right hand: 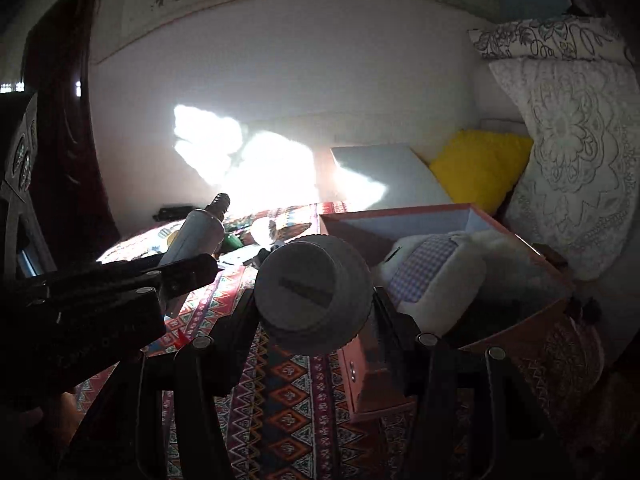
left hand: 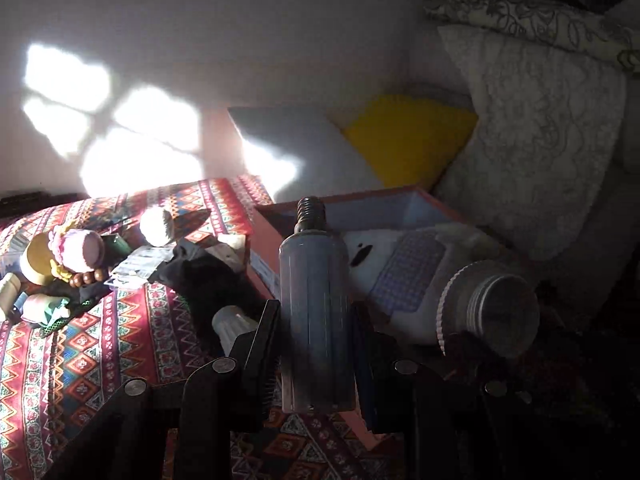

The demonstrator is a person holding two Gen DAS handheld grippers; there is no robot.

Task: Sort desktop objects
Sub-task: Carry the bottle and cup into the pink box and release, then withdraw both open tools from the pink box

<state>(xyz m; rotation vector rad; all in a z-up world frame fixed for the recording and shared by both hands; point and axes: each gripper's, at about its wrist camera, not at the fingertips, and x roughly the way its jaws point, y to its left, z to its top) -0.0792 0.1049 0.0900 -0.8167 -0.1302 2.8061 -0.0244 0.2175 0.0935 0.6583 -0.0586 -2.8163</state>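
Observation:
My left gripper [left hand: 316, 320] is shut on a grey ribbed cylinder with a screw thread at its top [left hand: 314, 304], held upright by the near wall of the pink box [left hand: 360, 202]. It also shows in the right wrist view [right hand: 198, 236]. My right gripper [right hand: 314, 300] is shut on a round grey cap with a slot [right hand: 312, 294], held over the box's near corner; the cap also shows in the left wrist view [left hand: 490, 316]. A white plush toy with a checked patch [left hand: 404, 268] lies in the box.
A heap of small objects [left hand: 80, 256] lies on the patterned cloth [left hand: 100, 360] at the left, with a black cloth [left hand: 208, 276] and a white ribbed piece [left hand: 232, 324] beside the box. A yellow cushion [left hand: 408, 136], a grey board [left hand: 288, 136] and lace pillows [left hand: 532, 128] stand behind.

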